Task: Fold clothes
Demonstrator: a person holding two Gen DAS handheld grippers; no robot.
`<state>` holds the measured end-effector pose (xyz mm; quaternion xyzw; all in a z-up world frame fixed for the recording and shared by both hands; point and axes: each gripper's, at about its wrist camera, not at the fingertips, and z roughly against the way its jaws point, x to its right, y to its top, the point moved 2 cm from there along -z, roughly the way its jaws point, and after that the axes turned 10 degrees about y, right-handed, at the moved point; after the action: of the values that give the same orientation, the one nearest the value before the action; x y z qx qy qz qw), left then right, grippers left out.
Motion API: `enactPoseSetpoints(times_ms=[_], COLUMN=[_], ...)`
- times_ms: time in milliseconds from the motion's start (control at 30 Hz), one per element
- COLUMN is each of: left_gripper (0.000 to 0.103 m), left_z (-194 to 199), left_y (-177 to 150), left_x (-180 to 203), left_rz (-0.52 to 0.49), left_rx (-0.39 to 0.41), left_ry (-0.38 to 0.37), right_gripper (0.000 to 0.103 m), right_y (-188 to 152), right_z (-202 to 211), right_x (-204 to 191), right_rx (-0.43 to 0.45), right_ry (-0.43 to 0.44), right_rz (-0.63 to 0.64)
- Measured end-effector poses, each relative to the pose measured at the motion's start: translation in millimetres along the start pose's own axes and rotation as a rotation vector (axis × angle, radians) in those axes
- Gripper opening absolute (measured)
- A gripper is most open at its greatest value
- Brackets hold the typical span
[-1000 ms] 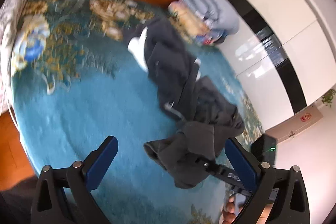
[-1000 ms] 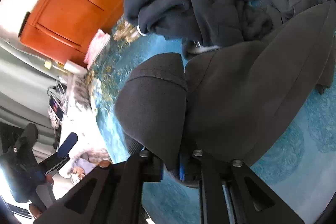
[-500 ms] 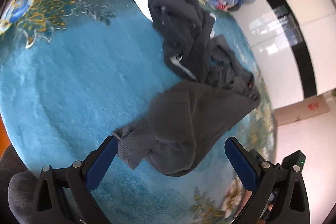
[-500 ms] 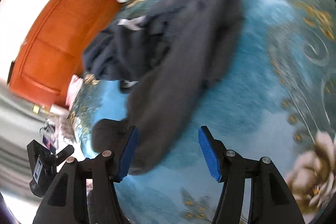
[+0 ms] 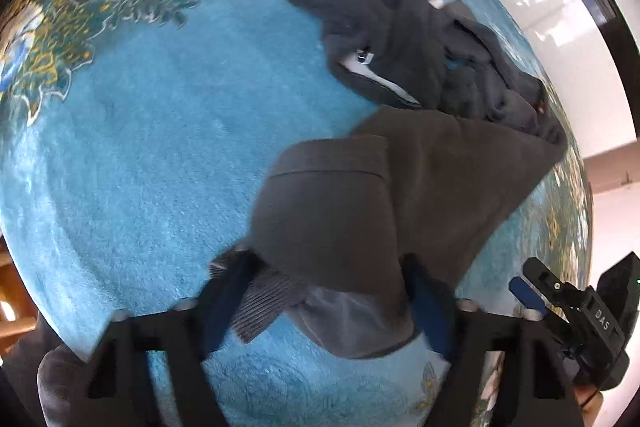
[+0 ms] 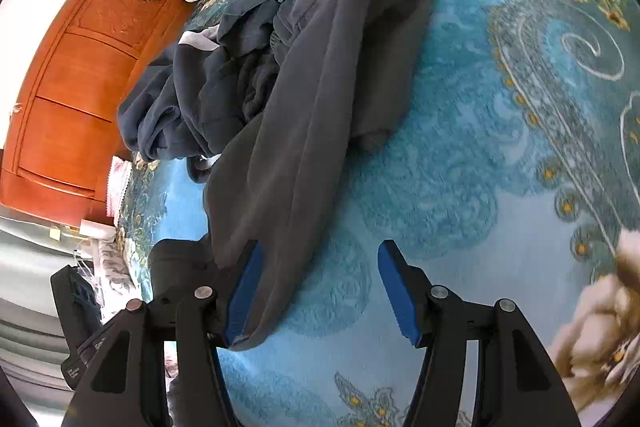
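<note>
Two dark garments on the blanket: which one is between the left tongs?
The smooth charcoal garment with the ribbed cuff: the left tongs are closing around its near end. The crumpled navy garment with white trim lies farther back, untouched.

The right gripper (image 5: 576,311), seen from the left wrist, bears white letters "DAS" on its black body. Nothing else is legible.

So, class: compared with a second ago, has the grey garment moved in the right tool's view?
Yes. The grey garment has dropped from between the pads onto the blue blanket, beside the darker clothes pile.
</note>
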<state>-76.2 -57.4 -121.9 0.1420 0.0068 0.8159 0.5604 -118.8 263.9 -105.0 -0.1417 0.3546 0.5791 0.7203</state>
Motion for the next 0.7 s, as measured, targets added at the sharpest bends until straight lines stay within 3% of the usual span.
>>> enactPoseSetpoints(times_ms=[33,133,400,633,700], left_gripper=[0.043,0.019,0.015,0.015,0.015], left_z=[-1.6,-0.9,23.1,35.2,33.2], left_y=[1.5,5.9,47.5,65.7,64.5], left_x=[-4.2,-20.4,-86.9,-97.5,-94.4], left_rz=[0.018,0.077,0.264,0.214,0.192], left_rx=[-0.003,0.003,0.125,0.157,0.162], left_ry=[-0.005,-0.040,-0.081,-0.069,-0.061], right_gripper=[0.061,0.061,0.061,0.061,0.061], right_y=[3.2,6.6,53.2,110.1,124.4], right_z=[-1.5,-5.5,-4.6,-4.4,-9.0], right_x=[-1.1,-5.5,-9.2,-10.8,-15.3], right_rx=[-0.002,-0.006,0.048,0.177,0.191], right_ry=[0.002,-0.005,-0.038,0.010,-0.014], right_rz=[0.004,0.018,0.053,-0.055,-0.077])
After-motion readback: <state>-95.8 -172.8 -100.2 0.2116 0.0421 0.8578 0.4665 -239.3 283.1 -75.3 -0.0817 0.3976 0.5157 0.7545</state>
